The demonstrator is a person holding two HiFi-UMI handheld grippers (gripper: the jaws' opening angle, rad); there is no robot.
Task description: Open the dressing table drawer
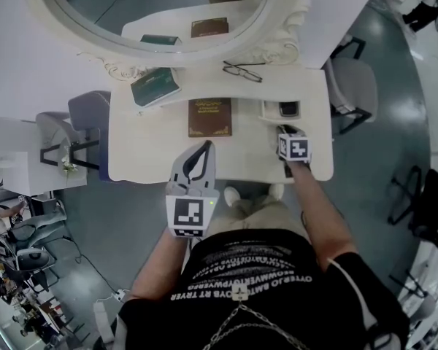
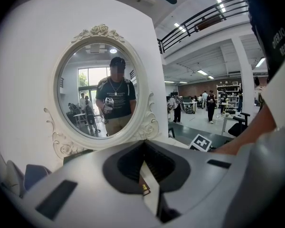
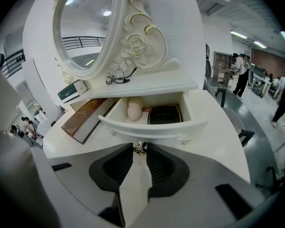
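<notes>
As the drawer (image 3: 152,127) already stands part-way out at the right end of the worktop (image 1: 153,152), under the shelf below the mirror (image 1: 160,6), handling can be judged from its look: a small, stiff, painted box, probably light, carrying only a black case (image 3: 164,114) and a pale round thing (image 3: 134,110) (puff or sponge, cannot tell which). The only place to take hold is the small metal knob (image 3: 140,147) at the middle of the front. The right claw (image 3: 140,151) is clamped on it, tips on either side. The knob looks smooth and narrow, so I expect it could slip from the pads, and an off-line pull might bind the drawer. The left claw (image 1: 206,146) is closed with nothing in it, hanging over the worktop front near the brown book (image 1: 210,117). Hidden: the runners, the drawer's rear and any end-stop. In the head view the marker cube covers the right claw's tips.
</notes>
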